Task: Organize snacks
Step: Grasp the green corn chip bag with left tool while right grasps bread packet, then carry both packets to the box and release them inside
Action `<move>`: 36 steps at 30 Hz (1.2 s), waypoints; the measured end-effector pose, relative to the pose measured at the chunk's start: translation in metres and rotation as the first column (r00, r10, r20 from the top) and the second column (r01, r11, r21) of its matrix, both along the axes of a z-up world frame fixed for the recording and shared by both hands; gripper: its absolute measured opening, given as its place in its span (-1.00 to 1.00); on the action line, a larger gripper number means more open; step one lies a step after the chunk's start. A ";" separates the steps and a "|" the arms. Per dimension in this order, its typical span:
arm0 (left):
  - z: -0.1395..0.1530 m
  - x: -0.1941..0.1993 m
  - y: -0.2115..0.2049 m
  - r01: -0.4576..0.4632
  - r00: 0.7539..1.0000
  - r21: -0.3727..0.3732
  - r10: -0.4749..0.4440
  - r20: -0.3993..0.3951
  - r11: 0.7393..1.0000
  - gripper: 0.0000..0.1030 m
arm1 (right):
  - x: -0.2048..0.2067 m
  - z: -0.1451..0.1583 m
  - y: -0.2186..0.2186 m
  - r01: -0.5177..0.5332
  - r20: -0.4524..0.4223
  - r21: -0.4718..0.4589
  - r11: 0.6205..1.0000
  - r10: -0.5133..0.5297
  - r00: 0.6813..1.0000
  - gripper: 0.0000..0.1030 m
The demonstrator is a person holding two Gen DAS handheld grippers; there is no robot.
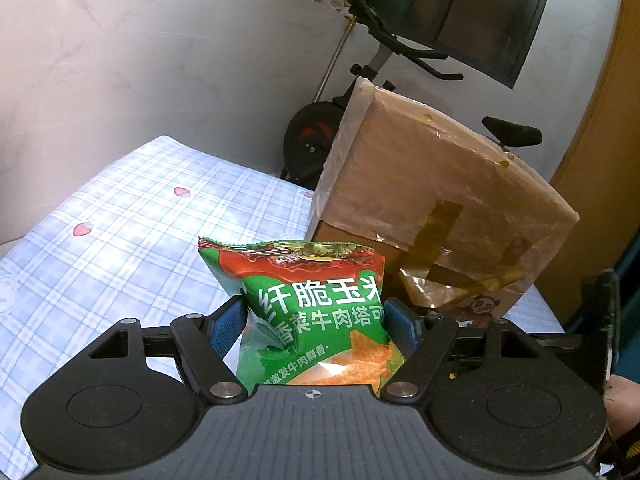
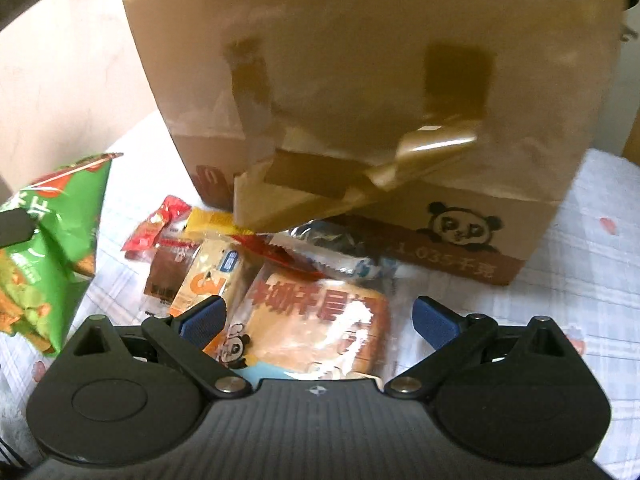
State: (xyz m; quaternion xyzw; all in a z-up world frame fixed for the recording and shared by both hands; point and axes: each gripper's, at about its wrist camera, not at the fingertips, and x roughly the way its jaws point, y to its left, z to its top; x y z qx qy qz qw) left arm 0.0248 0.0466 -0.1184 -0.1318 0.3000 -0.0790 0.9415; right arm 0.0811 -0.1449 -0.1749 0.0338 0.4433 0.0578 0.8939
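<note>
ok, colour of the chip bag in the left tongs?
Green with a red top band, white lettering: chip bag. Left wrist view shows it best.

A tall brown cardboard box (image 2: 360,92) with a printed panda is seen at the far side of the checked cloth (image 2: 580,280). Assorted wrapped snacks (image 2: 224,256) are piled near it, a clear-wrapped bread packet (image 2: 320,328) lying between the right gripper's (image 2: 318,318) spread blue pads. A green crisp bag (image 2: 52,240) is seen at left.

A green and red chip bag (image 1: 312,312) stands upright, pinched at its sides. Right of it, mixed wrapped snacks (image 2: 256,276) lie heaped before a tilted cardboard box (image 2: 360,80).
</note>
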 end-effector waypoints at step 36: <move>-0.001 -0.007 -0.001 0.020 1.000 -0.011 -0.020 0.017 1.000 0.49 | -0.072 0.027 -0.070 0.215 0.199 0.125 0.969 -0.237 0.951 0.56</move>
